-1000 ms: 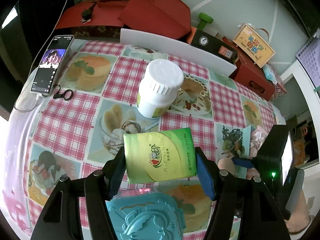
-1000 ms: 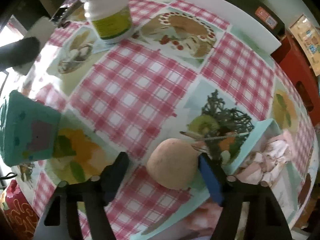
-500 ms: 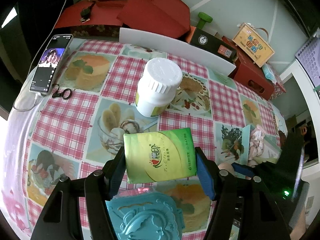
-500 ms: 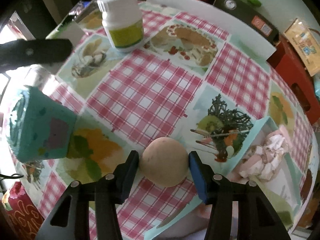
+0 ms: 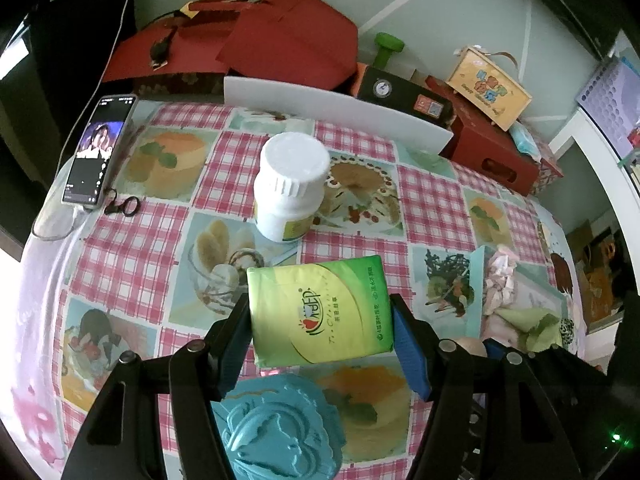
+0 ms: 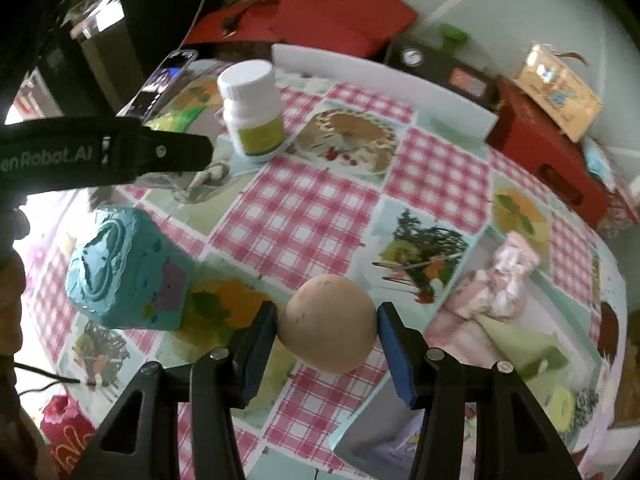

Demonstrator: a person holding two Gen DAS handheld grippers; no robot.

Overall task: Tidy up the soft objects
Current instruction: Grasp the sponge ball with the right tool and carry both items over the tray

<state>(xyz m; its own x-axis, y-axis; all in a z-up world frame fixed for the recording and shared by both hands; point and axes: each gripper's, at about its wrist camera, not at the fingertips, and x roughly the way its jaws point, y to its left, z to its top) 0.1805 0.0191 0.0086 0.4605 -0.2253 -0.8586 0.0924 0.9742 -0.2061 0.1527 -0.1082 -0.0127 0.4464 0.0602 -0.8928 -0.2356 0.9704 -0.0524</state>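
Note:
My left gripper [image 5: 320, 332] is shut on a green tissue pack [image 5: 318, 314], held above the checked tablecloth [image 5: 432, 204]. My right gripper [image 6: 326, 332] is shut on a tan soft ball [image 6: 330, 322], lifted off the table. A pale blue box [image 6: 452, 368] at the right holds pink and green soft things [image 6: 504, 284]; the left wrist view shows this box [image 5: 478, 292] too. A teal block [image 6: 120, 268] stands at the left, and it appears as the teal block [image 5: 280, 424] under the left fingers.
A white bottle [image 5: 290, 190] stands mid-table. A phone [image 5: 98, 150] and a black clip [image 5: 124, 206] lie at the far left. A white board [image 5: 336, 110], red bags [image 5: 256, 48] and cartons [image 5: 490, 88] line the back edge. The left gripper's arm [image 6: 100, 154] crosses the right wrist view.
My right gripper closed on the tan ball and lifted it off the table, tilting as it rose. The left gripper kept still with the tissue pack.

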